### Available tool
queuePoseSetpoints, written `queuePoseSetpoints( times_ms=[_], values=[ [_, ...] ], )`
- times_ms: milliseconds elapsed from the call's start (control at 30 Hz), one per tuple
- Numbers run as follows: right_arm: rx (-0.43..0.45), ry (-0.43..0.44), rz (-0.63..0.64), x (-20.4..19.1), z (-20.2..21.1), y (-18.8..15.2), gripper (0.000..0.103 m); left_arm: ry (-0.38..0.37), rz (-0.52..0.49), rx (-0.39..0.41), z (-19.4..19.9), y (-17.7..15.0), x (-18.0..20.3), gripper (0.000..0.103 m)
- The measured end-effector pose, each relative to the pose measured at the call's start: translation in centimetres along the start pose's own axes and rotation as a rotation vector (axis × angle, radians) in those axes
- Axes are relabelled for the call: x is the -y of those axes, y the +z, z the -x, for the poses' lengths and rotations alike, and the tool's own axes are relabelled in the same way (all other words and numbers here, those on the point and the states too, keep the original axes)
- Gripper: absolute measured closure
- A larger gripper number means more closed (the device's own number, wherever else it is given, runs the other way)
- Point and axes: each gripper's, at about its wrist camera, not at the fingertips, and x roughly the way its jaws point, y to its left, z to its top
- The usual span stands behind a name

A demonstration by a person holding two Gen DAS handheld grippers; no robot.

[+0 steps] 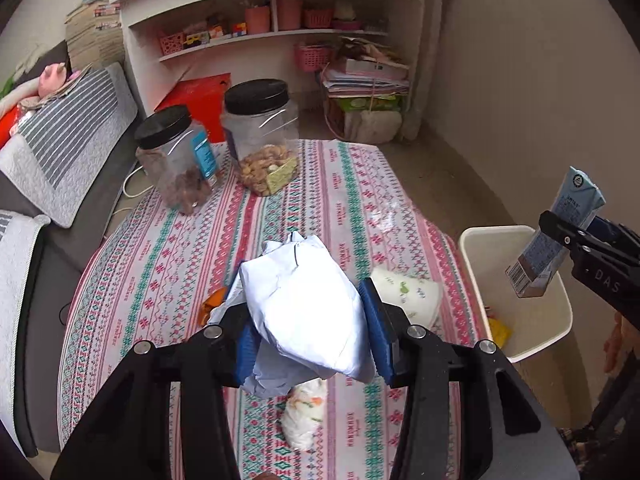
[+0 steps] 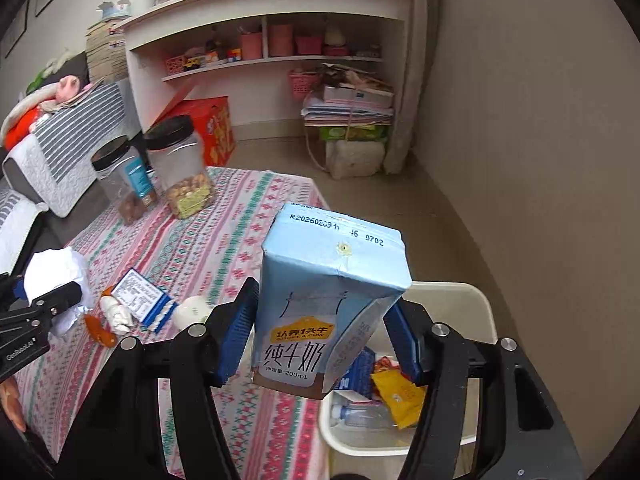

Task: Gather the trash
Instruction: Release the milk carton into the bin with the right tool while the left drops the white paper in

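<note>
Milk carton (image 2: pixel 328 300) clamped in right gripper (image 2: pixel 320 332) above bin (image 2: pixel 472 300), left gripper (image 1: pixel 308 320) holding seemingly crumpled paper (image 1: pixel 308 304)

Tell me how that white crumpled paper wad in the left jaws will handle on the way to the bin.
The paper wad looks light and soft: its creased surface bulges between the left gripper jaws, so it probably squashes rather than resists. A loose flap hangs below, so it may shift or unfold. It likely won't roll once dropped in the bin.
</note>
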Motion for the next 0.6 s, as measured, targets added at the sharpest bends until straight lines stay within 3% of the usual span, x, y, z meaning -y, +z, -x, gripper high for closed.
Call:
queuePoseSetpoints(
  times_ms=[133, 267, 600],
  values=[
    [-0.064, -0.072, -0.137, 5.0, -0.5, 0.0, 0.041, -0.045, -0.041, 0.015, 0.0, 1.6, 4.2, 0.057],
    [-0.066, -0.178, -0.243, 9.2, 0.4, -0.7, 0.017, -0.107, -0.066, 0.018, -0.4, 3.0, 8.4, 0.057],
    [0.018, -0.31, -0.377, 14.8, 4.3, -2.2, 0.009, -0.222, -0.097, -0.016, -1.8, 3.8, 16.9, 0.057]
  ],
)
